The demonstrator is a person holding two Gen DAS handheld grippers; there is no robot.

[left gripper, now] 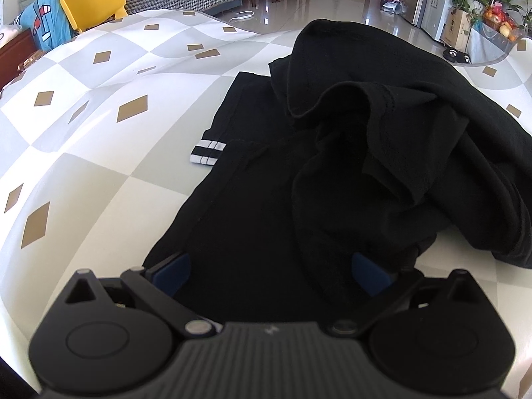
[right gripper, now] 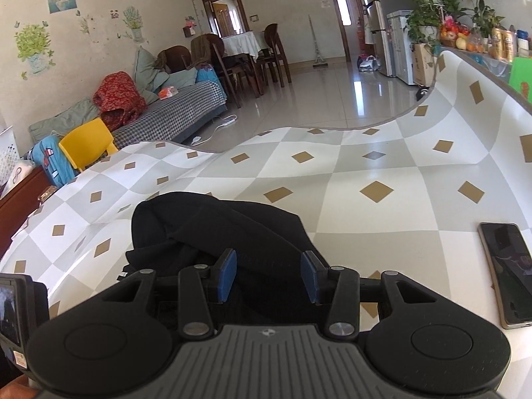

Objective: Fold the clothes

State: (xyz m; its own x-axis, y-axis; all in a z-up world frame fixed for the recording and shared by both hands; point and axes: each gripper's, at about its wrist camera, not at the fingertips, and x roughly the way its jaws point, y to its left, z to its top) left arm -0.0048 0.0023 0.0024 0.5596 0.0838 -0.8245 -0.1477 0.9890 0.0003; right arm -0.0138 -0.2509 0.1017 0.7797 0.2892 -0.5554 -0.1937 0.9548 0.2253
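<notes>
Left gripper [left gripper: 269, 274] has its jaws spread wide, blue pads [left gripper: 173, 272] low over the near end of the black garment [left gripper: 349, 153], cloth lying between them but no pad pressing on it. Right gripper [right gripper: 268, 277] stands part-way apart, blue pads [right gripper: 227, 274] either side of a fold of the same garment [right gripper: 216, 229]; cloth sits in the gap, but I cannot tell whether the pads touch it, and nothing looks pinched.

Garment lies on the checked cloth [left gripper: 99, 126] covering the table, left half flat, right half heaped in loose folds. A striped cuff [left gripper: 207, 152] sticks out of its left edge, flat on the cloth. Left hem runs straight toward the far side.

Open room: wide bare stretch of cloth left of the garment in the left wrist view, and a big bare stretch beyond and right of it in the right wrist view. Far edge of the cloth [right gripper: 299, 129] curls up in a wave, rising highest at the right corner.

A phone [right gripper: 507, 272] lies flat by the right edge, well apart from the garment. A yellow chair [right gripper: 88, 146] stands just past the far left edge. Beyond that is open tiled floor [right gripper: 316, 99].
</notes>
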